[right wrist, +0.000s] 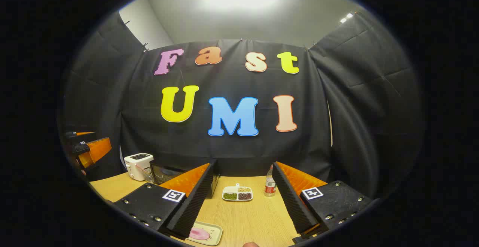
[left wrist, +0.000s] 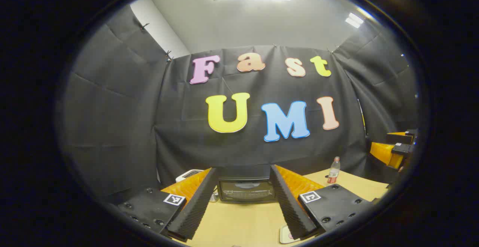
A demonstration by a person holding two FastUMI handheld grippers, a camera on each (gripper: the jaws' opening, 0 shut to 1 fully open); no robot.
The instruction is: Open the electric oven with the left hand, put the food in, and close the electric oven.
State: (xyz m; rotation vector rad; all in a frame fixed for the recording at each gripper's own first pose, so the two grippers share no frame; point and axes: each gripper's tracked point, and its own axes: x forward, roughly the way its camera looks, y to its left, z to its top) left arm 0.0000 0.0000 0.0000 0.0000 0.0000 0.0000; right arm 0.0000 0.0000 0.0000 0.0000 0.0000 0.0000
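While both grippers hang above the wooden surface (right wrist: 243,217), neither holds anything. Left gripper (left wrist: 245,206): fingers spread wide, nothing between them, aimed straight at the electric oven (left wrist: 247,189), which sits at the back of the surface against the black wall with its door shut. Glass front dark; what is inside cannot be made out.

Left gripper view, surroundings: white toaster (left wrist: 189,174) just beside the oven on one side, partly hidden behind a finger. Plastic bottle (left wrist: 333,171) with a red label stands upright on the other side, well apart from the oven. Edge of a pale tray (left wrist: 285,235) shows low in the view, under a fingertip. The right gripper (left wrist: 396,149) shows far off at the view's margin.

Right gripper (right wrist: 241,209): fingers also wide apart, empty. Between them, farther back on the surface, a white divided dish (right wrist: 237,194) with three compartments of small dark, green and tan bits (beans or grains, cannot tell which). The bottle (right wrist: 269,183) stands upright just beside that dish. From this view the oven (right wrist: 164,172) sits off to the side, partly covered by one finger, the toaster (right wrist: 138,165) beyond it.

Food: a pink, rounded piece (right wrist: 199,233) lies on the pale tray (right wrist: 213,235), near the front edge of the surface, half tucked under a fingertip of the right gripper. Not touched by either finger, as far as can be seen.

Between tray and oven the surface is bare wood. The left gripper (right wrist: 84,148) shows off at this view's margin, raised above the surface.
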